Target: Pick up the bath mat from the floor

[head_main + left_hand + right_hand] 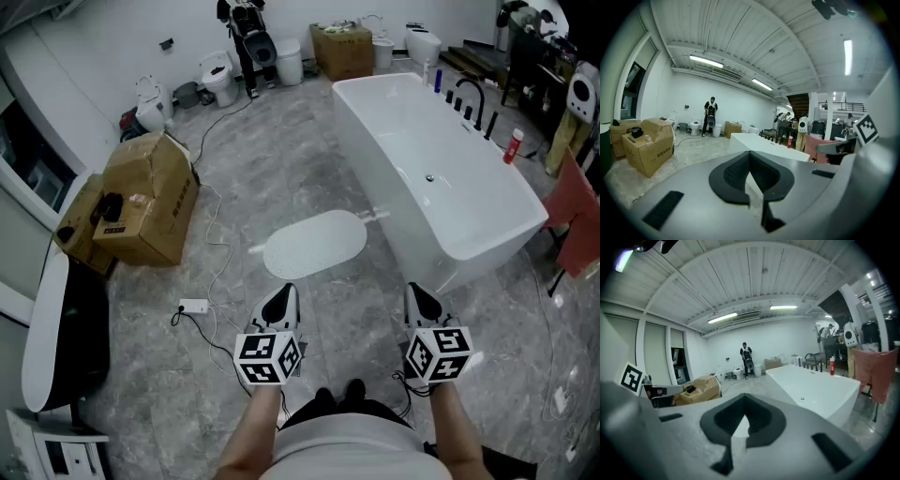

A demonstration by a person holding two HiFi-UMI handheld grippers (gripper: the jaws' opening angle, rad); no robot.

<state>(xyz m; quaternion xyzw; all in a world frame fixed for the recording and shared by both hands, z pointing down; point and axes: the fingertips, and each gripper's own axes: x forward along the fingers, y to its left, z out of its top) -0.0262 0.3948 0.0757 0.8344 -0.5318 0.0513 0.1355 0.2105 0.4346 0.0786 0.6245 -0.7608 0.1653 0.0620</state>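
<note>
The white oval bath mat (314,244) lies flat on the grey floor, just beside the long side of the bathtub (487,230). Nearer the person than the tub's near end, the left gripper (279,302) and right gripper (422,301) hang above the floor, short of the mat, each with jaws pressed together on nothing. A cardboard box (150,199) stands well away from the tub, beyond the mat.
</note>
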